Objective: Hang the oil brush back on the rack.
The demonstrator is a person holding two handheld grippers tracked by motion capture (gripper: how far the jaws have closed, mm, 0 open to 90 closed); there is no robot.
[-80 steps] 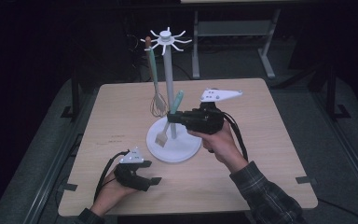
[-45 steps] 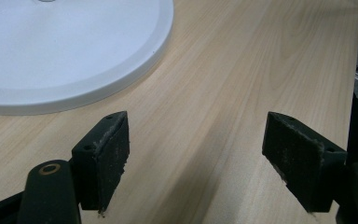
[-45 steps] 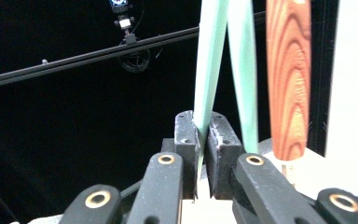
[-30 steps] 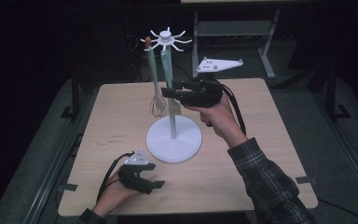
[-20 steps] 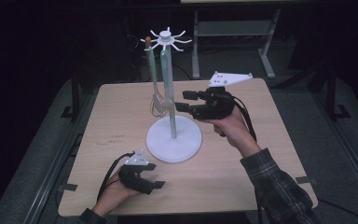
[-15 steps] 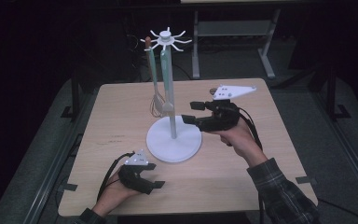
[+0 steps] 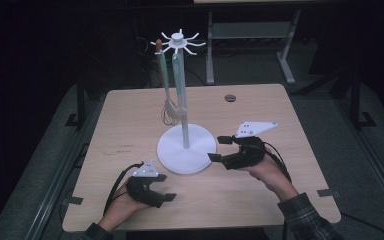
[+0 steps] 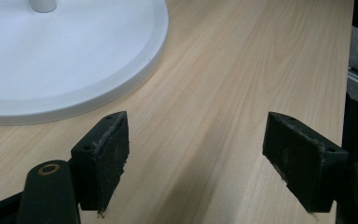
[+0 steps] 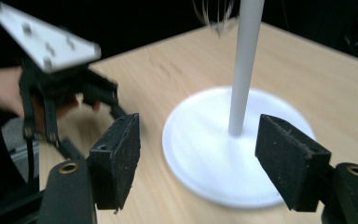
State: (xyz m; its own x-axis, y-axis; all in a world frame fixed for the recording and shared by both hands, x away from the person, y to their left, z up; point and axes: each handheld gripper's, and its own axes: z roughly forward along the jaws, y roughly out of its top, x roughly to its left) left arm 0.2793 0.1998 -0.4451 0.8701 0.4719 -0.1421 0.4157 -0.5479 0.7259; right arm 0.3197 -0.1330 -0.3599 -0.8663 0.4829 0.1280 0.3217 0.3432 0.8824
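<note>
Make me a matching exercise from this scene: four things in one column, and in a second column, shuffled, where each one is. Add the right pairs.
Things:
1. whisk
2. round white base
3. left gripper
4. right gripper

Places:
A. flat on the table, around the foot of the pole
B. hanging from a hook at the top of the stand
C. at the base's right edge, jaws open and empty
D. near the table's front edge, to the left of the base, jaws open

Pairs: 1-B, 2-A, 3-D, 4-C
</note>
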